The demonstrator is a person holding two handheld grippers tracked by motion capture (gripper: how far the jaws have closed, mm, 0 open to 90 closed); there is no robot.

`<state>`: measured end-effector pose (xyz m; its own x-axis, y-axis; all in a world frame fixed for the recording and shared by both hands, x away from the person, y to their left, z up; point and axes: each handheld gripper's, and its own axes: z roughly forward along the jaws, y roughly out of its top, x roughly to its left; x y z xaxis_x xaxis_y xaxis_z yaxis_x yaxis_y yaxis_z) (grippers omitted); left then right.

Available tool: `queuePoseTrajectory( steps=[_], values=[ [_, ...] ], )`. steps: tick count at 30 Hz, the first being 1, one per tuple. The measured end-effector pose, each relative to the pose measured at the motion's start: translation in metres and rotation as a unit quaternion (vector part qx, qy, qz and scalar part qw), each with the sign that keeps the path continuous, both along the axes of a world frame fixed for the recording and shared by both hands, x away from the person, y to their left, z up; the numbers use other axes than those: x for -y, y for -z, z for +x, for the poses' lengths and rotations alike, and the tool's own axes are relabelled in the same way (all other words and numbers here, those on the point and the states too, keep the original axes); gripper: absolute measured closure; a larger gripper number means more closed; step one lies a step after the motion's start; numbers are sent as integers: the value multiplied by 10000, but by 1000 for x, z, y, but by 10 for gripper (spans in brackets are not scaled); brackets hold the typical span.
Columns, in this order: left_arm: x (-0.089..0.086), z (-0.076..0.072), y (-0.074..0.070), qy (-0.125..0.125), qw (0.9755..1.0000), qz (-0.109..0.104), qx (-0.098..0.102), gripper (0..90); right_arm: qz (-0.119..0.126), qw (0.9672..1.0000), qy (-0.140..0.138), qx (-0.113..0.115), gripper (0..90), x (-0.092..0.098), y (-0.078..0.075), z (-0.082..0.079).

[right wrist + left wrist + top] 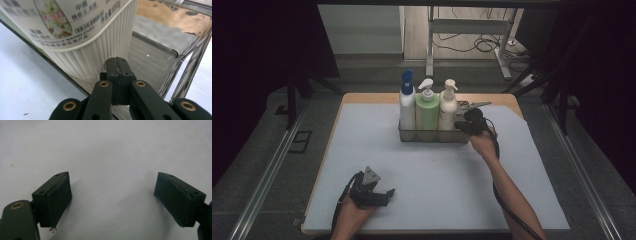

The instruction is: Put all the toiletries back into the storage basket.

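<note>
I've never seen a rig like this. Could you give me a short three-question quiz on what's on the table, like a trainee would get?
1. How many bottles stand in the clear tray?
2. True or false: the left claw is open, with nothing but white mat between its jaws.
3. Which bottle is nearest the shut right claw?
A. the blue-capped one
B. the green one
C. the cream bottle

Key: 1. three; 2. true; 3. C
</note>
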<state>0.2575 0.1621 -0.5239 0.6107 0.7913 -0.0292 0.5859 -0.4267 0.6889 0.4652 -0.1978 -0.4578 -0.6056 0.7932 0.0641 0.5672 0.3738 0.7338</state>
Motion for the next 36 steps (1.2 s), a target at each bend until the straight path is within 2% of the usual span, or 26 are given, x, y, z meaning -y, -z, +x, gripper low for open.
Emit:
queuePoseTrajectory(
  steps=[8,13,23,36],
  values=[
    [0,0,0,0,10000,-1,1,141,64,10000,51,-10,897,0,-2,-1],
    [0,0,0,2,10000,2,3,141,20,9999,120,18,842,1,-4,-2],
    [0,0,0,1,10000,3,6,141,-63,9999,68,105,753,5,-5,-7],
    [0,0,0,2,10000,3,5,141,-70,9997,36,224,644,13,-15,-16]
  ],
)
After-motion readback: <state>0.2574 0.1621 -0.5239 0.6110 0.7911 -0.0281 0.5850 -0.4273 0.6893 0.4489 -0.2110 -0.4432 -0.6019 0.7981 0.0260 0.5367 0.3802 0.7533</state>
